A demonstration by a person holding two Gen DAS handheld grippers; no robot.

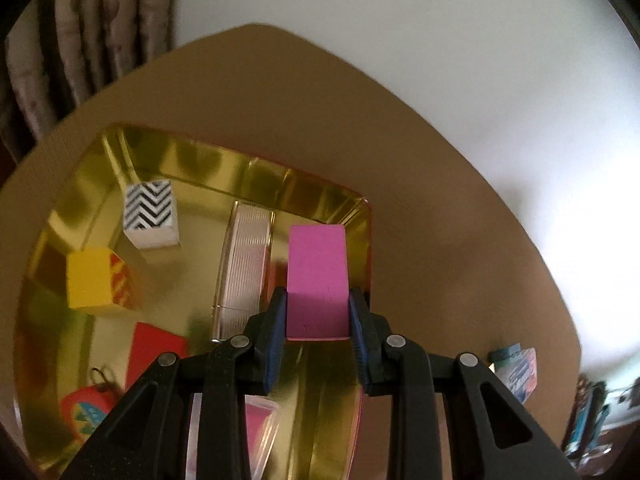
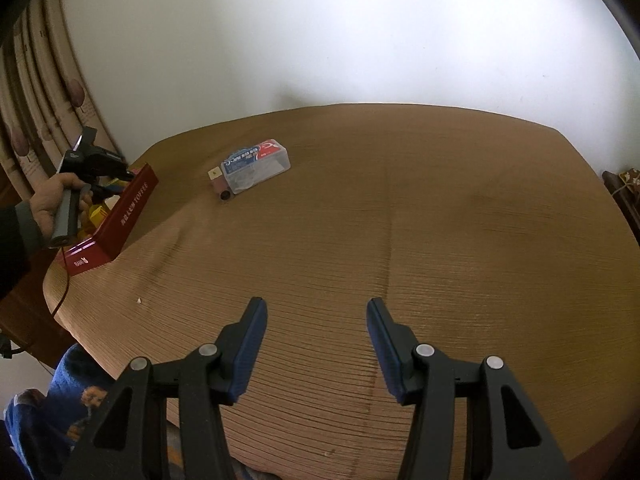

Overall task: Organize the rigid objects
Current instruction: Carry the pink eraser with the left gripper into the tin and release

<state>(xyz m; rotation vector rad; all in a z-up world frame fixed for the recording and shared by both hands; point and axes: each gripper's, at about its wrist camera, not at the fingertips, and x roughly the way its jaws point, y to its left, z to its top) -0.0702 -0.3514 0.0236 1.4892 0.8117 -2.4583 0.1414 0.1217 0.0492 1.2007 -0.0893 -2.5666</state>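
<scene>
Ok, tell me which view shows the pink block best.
The left wrist view: the pink block fills the centre, clamped in the left gripper over the gold tin. In the right wrist view the block is hidden; only the tin's red outer wall and the hand holding that gripper show.

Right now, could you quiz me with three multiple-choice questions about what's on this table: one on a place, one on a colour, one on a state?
1. Where does the zigzag-patterned block sit?
A. inside the gold tin
B. on the bare tablecloth
C. on the clear plastic box

2. What colour is the block between the left gripper's fingers?
A. green
B. pink
C. white

3. How is the right gripper?
A. shut on a block
B. open and empty
C. holding the tin

Answers: 1 A, it rests on the tin's shiny floor. 2 B, bright pink. 3 B, its fingers stand apart over the tablecloth.
</scene>
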